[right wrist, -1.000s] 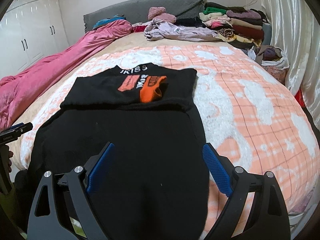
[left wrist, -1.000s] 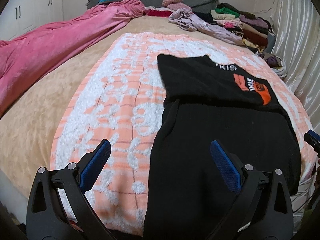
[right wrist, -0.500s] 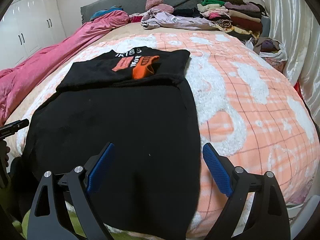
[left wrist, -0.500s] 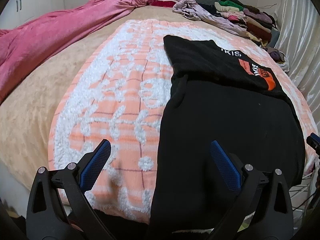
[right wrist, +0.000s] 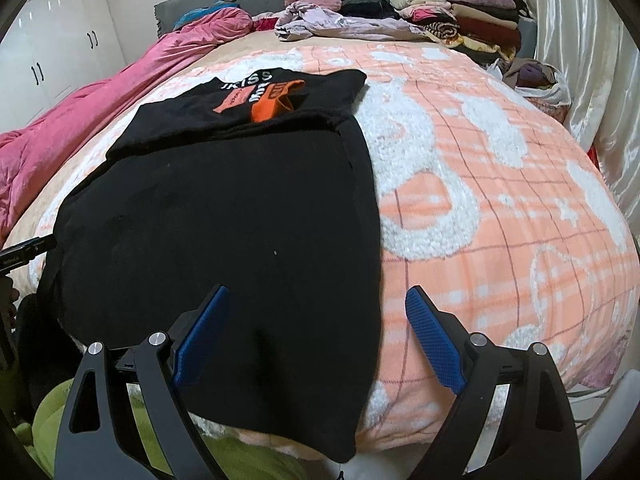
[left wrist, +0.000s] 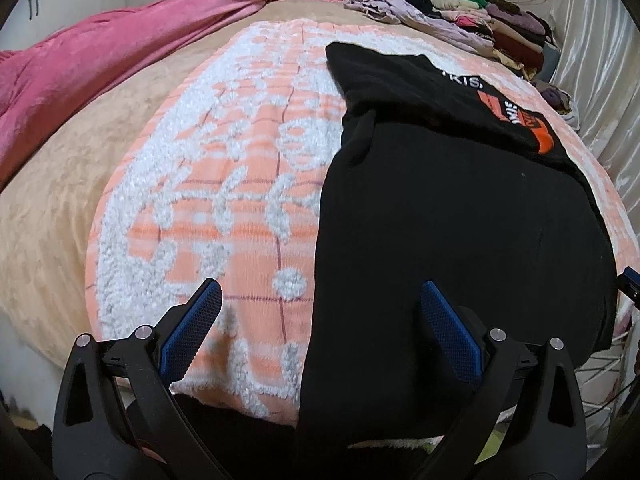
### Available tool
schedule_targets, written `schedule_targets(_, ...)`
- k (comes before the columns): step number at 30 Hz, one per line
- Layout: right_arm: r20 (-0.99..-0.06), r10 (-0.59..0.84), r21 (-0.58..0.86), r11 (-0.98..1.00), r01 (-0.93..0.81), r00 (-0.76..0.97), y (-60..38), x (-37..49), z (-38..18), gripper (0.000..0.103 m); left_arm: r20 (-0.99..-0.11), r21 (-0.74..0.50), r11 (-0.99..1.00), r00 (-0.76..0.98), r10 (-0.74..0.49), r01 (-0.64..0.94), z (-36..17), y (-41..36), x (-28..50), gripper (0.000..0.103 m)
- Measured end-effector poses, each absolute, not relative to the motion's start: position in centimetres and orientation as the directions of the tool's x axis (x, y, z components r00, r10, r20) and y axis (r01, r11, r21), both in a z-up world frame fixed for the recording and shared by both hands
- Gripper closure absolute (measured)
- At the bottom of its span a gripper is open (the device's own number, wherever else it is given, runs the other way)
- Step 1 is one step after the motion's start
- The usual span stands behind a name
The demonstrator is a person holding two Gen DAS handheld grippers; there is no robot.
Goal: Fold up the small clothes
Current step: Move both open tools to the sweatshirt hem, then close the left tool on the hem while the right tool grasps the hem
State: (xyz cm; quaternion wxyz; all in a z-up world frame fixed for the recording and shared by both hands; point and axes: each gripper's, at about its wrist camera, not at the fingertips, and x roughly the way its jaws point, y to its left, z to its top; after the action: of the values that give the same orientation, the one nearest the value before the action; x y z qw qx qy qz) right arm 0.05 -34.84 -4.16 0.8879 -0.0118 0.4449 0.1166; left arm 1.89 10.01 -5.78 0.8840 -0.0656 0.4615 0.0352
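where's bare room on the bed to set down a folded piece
Free: the orange-and-white blanket right of the black garment, and the strip left of it toward the pink quilt. Crowded: the clothes pile by the headboard.

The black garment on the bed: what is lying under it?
Under the black garment lies the orange and white blanket, which shows all around it. The garment's far end is folded back onto itself. Whether anything else lies beneath cannot be seen.

Soft, even indoor light; strong fisheye bending with dark corners; slight blur along the bed's (left wrist: pixel 60 208) near edge.
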Motion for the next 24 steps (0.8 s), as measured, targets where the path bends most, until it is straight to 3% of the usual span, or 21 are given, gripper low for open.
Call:
schedule_targets(6,-0.806,0.211,0.104,0.970,-0.219,0.553,-35.6,-0.4,-5.0,0.016,-0.834,-0.095,0.989,0.551,-0.014,-0.118,-7.0,9.9,1.4,0.010)
schedule_targets(13,-0.816,0.249,0.163,0.965,-0.205,0.521,-36.7,-0.4,-6.3,0.031,-0.841,-0.100,0.989,0.540,-0.026,-0.108,-7.7,9.3,1.1,0.010)
schedule_targets(18,-0.812,0.291,0.197,0.953,-0.231,0.507,-36.8,-0.7,-6.4,0.059,-0.841,-0.093,0.990,0.541,-0.022,-0.105,-7.8,8.9,1.0,0.010)
schedule_targets(21,-0.804,0.322,0.221,0.942,-0.253,0.500,-36.8,-1.0,-6.3,0.069,-0.840,-0.100,0.989,0.542,-0.026,-0.108,-7.7,9.0,0.9,0.012)
schedule_targets(24,-0.796,0.344,0.240,0.935,-0.263,0.498,-36.9,-1.3,-6.1,0.070,-0.839,-0.102,0.989,0.544,-0.026,-0.111,-7.6,9.1,0.8,0.017)
